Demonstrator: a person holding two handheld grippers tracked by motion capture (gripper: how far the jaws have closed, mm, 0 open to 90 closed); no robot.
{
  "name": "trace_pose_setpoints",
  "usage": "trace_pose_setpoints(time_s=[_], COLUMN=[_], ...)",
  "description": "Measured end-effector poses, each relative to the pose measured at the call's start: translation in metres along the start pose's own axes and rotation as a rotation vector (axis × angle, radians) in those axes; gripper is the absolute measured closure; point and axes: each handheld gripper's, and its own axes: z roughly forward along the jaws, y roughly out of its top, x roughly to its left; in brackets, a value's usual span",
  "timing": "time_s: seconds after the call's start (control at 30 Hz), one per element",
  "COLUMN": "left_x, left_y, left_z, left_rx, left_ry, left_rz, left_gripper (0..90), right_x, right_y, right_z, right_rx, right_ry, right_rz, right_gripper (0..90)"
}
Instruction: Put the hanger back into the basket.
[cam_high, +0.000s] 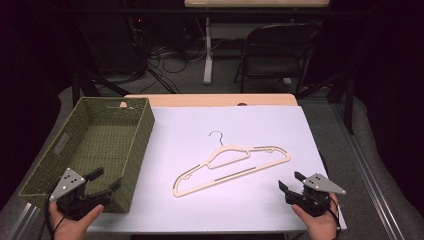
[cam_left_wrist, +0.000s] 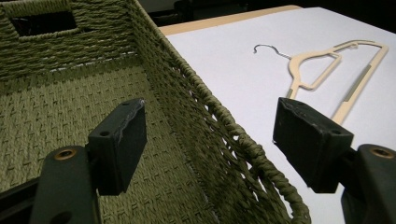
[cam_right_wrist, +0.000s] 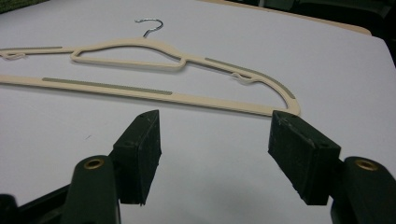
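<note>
A cream hanger (cam_high: 231, 169) with a metal hook lies flat on a white sheet (cam_high: 250, 130) near the middle of the desk (cam_high: 210, 99), hook pointing away from the person. Nothing touches it.

The right hand-held gripper (cam_high: 289, 181), held at the desk's near right corner, has its jaws wide apart with nothing between them; it sits near the hanger's right end but apart from it. The right gripper view looks across the sheet at the hanger (cam_right_wrist: 154, 70) and shows grey grip strips along its bar and shoulders.

The left hand-held gripper (cam_high: 106, 179) is at the near left, jaws also apart and empty. The left gripper view shows them straddling the near right wall of a green woven basket (cam_left_wrist: 224, 126), one jaw over the inside, the other over the sheet; whether they touch the rim cannot be told. The hanger (cam_left_wrist: 336, 70) lies beyond.

The basket (cam_high: 137, 145) stands left of the hanger, just beside the sheet's edge, a handle slot in its wall.

Behind the desk are a folding chair (cam_high: 275, 52), cables on a grey floor, and a dark room.
</note>
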Motion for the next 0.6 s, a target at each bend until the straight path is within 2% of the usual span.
trace_pose_setpoints(time_s=[0.13,0.23,0.37,0.5,0.53,0.6], left_x=[0.001,0.001,0.0,0.001,0.001,0.001], left_y=[0.0,0.0,0.001,0.002,0.002,0.002], left_z=[-0.001,-0.001,-0.002,-0.004,-0.004,-0.004], left_rx=[-0.002,-0.002,-0.003,-0.006,-0.009,-0.009], left_ry=[0.002,0.002,-0.004,-0.004,-0.003,-0.002], left_rz=[-0.008,-0.007,-0.002,-0.005,-0.006,-0.007], left_gripper=[26.4,26.4,26.4,26.4,26.4,26.4], right_x=[0.001,0.002,0.005,0.007,0.006,0.007], right_y=[0.002,0.002,0.006,0.011,0.016,0.02], right_z=[0.001,0.002,0.006,0.007,0.008,0.009], right_rx=[0.019,0.034,0.066,0.065,0.092,0.116], right_ry=[0.007,0.021,0.032,0.033,0.069,0.092], right_rz=[-0.031,-0.036,-0.085,-0.119,-0.136,-0.152], right_gripper=[33.7,32.7,32.7,32.8,37.6,38.3])
